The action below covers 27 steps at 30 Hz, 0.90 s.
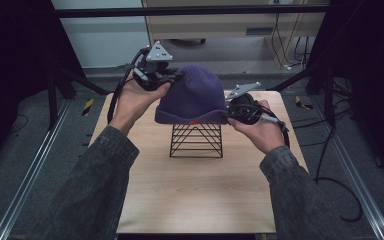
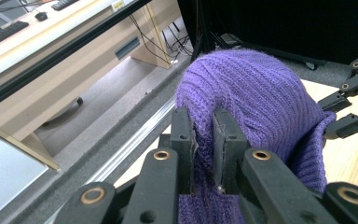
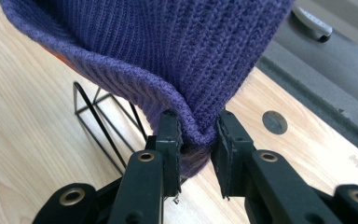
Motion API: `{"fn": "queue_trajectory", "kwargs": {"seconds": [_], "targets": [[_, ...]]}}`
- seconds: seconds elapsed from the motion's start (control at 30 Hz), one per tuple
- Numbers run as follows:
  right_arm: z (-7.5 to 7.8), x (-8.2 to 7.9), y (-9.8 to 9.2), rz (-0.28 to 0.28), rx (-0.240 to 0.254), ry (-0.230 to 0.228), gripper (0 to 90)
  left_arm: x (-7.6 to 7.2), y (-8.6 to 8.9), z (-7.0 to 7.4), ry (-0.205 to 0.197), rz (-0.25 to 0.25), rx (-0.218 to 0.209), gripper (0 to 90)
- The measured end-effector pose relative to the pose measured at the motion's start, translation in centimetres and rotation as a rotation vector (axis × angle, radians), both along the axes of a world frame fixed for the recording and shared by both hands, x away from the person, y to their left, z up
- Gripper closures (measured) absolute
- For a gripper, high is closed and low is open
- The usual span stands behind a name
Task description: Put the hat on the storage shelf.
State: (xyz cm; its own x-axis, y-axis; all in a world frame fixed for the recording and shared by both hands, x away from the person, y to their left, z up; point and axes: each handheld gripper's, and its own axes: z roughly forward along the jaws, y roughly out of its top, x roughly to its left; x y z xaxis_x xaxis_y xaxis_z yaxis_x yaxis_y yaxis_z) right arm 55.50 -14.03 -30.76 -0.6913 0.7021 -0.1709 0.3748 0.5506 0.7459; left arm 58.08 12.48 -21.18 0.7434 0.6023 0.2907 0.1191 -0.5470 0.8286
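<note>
From the high view, a purple knit beanie (image 1: 194, 95) is seen sitting over a black wire stand (image 1: 196, 140) on a light wooden table (image 1: 195, 200), a bit past the middle of the tabletop. The rounded crown is pointed up and slightly away from the person, and the folded brim is run roughly left to right across the top of the stand, so the opening is faced down. The left gripper (image 1: 172, 76) is held against the upper left side of the beanie, and the right gripper (image 1: 230, 111) is held at the brim's right end. Both are gripped by hands coming out of grey sleeves (image 1: 97, 185).

In the left gripper view, a fold of the beanie (image 2: 256, 93) is pinched between the two black jaws, which are closed most of the way with just the knit between them. The dome of the crown is bulged out beyond the fingertips (image 2: 182, 126). Part of the other gripper's linkage is caught at the right edge.

In the right gripper view, the thick rolled brim of the beanie (image 3: 168, 42) is clamped between the jaws, with the fabric bunched down into the gap. The wire stand (image 3: 100, 119) is seen just under the brim on the left, resting on the table (image 3: 23, 140).
</note>
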Motion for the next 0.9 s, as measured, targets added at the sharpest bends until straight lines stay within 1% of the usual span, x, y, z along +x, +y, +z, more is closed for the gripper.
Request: {"fn": "queue_trajectory", "kwargs": {"seconds": [0.03,0.07,0.13,0.17,0.2,0.23,0.27,0.4,0.47,0.5,0.53,0.57,0.6,0.63,0.7,0.73,0.83,0.9], "targets": [[-0.1,0.0,0.0,0.000,-0.003,0.004,73.3,0.0,-0.1,-0.1,0.000,0.000,0.001,79.8],[-0.4,0.0,0.0,-0.001,-0.021,0.016,73.0,0.0,-0.1,-0.3,0.002,-0.004,0.001,79.8],[-0.5,0.0,0.0,0.000,-0.025,0.018,72.9,0.1,-0.2,-0.6,0.008,-0.005,0.004,79.7],[-0.7,0.1,0.0,0.004,-0.044,0.025,72.8,0.1,-0.3,-0.8,0.011,-0.005,0.003,79.8],[-0.7,0.1,0.0,0.005,-0.049,0.027,72.8,0.2,-0.3,-1.1,0.014,-0.003,0.003,79.7],[-0.8,0.1,0.0,0.006,-0.050,0.029,72.8,0.2,-0.4,-1.3,0.016,-0.004,-0.006,79.8],[-0.8,0.1,-0.1,0.005,-0.052,0.033,72.8,0.2,-0.3,-1.3,0.021,-0.004,-0.002,79.7],[-1.3,0.1,-0.2,0.004,-0.047,0.043,72.6,0.2,-0.4,-1.4,0.021,-0.010,0.003,79.7],[-1.7,0.2,-0.5,-0.001,-0.040,0.060,72.7,0.1,-0.6,-1.5,0.019,-0.015,0.005,79.7],[-1.9,0.2,-0.5,-0.003,-0.037,0.061,72.7,0.2,-0.8,-1.6,0.017,-0.015,0.020,79.7],[-2.0,0.3,-0.5,-0.003,-0.042,0.067,72.7,0.3,-0.9,-1.8,0.019,-0.014,0.026,79.7],[-2.2,0.3,-0.4,-0.002,-0.046,0.070,72.7,0.5,-0.9,-1.8,0.020,-0.011,0.041,79.7],[-2.2,0.3,-0.4,-0.002,-0.046,0.070,72.7,0.5,-0.9,-1.8,0.020,-0.011,0.041,79.7],[-2.4,0.4,-0.3,-0.010,-0.053,0.078,72.7,0.7,-0.9,-2.1,0.030,-0.011,0.038,79.7],[-2.6,0.4,-0.1,-0.004,-0.067,0.085,72.7,0.8,-0.9,-2.2,0.033,-0.010,0.041,79.7],[-2.6,0.4,-0.1,0.001,-0.071,0.086,72.7,0.9,-1.1,-2.4,0.031,-0.011,0.028,79.7],[-2.7,0.5,-0.1,0.001,-0.073,0.089,72.5,0.8,-1.1,-2.6,0.032,-0.012,0.029,79.6],[-2.7,0.5,-0.2,-0.001,-0.076,0.088,72.4,0.7,-1.0,-2.7,0.034,-0.015,0.040,79.5]]}}
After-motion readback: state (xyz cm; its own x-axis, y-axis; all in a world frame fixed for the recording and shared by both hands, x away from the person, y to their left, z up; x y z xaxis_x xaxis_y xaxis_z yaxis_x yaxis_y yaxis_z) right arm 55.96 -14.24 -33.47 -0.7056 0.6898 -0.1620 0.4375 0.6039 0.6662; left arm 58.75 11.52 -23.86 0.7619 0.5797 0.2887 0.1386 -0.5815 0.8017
